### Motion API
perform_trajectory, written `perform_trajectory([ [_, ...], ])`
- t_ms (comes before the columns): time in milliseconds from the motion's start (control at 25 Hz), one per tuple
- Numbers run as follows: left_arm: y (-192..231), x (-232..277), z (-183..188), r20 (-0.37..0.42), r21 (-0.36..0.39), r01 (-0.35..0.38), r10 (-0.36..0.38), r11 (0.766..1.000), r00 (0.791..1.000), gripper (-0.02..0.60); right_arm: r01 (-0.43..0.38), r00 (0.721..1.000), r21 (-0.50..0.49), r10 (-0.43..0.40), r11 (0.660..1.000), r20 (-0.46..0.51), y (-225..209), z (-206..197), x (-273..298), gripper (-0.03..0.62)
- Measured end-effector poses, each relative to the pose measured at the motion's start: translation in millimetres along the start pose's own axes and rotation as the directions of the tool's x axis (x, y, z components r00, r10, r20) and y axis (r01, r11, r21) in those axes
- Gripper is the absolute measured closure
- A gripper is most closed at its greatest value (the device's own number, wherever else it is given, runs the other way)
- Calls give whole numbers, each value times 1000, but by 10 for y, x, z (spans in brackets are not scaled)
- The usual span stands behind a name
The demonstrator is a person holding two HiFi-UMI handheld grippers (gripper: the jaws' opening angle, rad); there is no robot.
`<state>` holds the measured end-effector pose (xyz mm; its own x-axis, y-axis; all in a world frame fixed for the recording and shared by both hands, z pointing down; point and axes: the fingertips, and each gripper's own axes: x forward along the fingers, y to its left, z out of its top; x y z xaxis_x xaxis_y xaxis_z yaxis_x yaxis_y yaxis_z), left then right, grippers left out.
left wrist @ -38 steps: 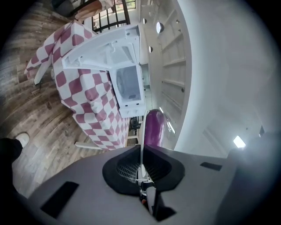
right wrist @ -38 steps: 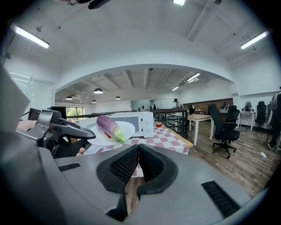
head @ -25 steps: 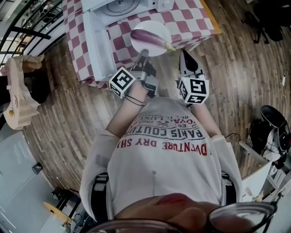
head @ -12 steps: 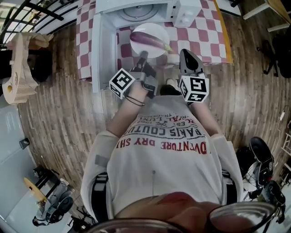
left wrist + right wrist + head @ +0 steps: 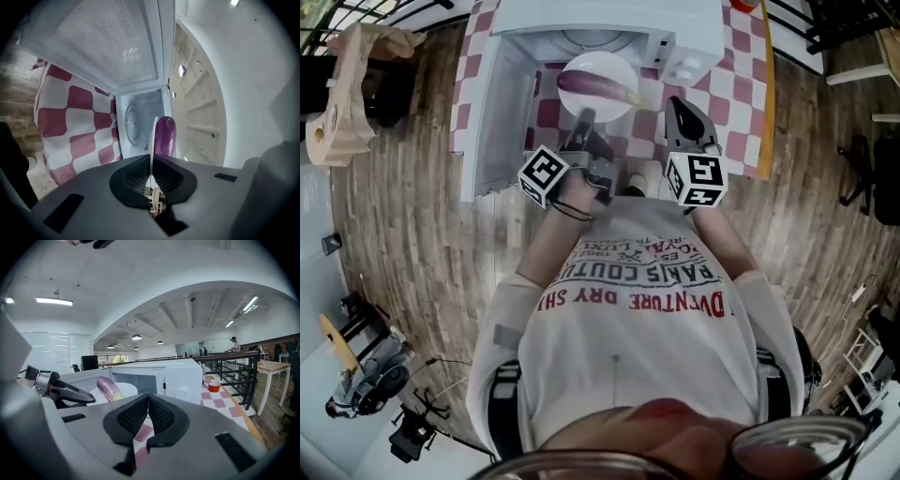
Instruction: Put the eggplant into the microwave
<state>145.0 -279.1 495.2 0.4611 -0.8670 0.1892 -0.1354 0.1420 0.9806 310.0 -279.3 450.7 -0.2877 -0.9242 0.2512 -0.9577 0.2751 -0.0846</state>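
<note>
Eggplant (image 5: 592,86) is lying on a white plate (image 5: 598,65), which is hanging just before the open microwave (image 5: 581,17) above the checkered tablecloth (image 5: 741,77). Left gripper (image 5: 581,122) is clamping the plate's near rim between nearly closed jaws. Right gripper (image 5: 682,108) is hovering beside the plate, jaws pressed together on nothing. Microwave door (image 5: 492,122) is swinging out leftward.

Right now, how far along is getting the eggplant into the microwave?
Done: the microwave door stands open. In hand: the left gripper is shut on the plate carrying the eggplant, just in front of the cavity. The right gripper is shut, empty. Left: set the plate inside.
</note>
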Motion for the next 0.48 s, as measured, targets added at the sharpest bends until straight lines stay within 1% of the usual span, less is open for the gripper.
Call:
perform_trajectory([
  [200, 117, 121, 52, 69, -22, -35, 36, 999, 997, 546, -69, 997, -2, 69, 998, -20, -64, -70, 236, 568],
  [320, 147, 271, 129, 82, -27, -38, 41, 999, 996, 547, -59, 998, -4, 59, 998, -24, -120, -71, 360, 568],
  [480, 197, 495, 255, 78, -33, -40, 42, 999, 996, 546, -40, 999, -5, 40, 999, -27, -175, -77, 551, 568],
])
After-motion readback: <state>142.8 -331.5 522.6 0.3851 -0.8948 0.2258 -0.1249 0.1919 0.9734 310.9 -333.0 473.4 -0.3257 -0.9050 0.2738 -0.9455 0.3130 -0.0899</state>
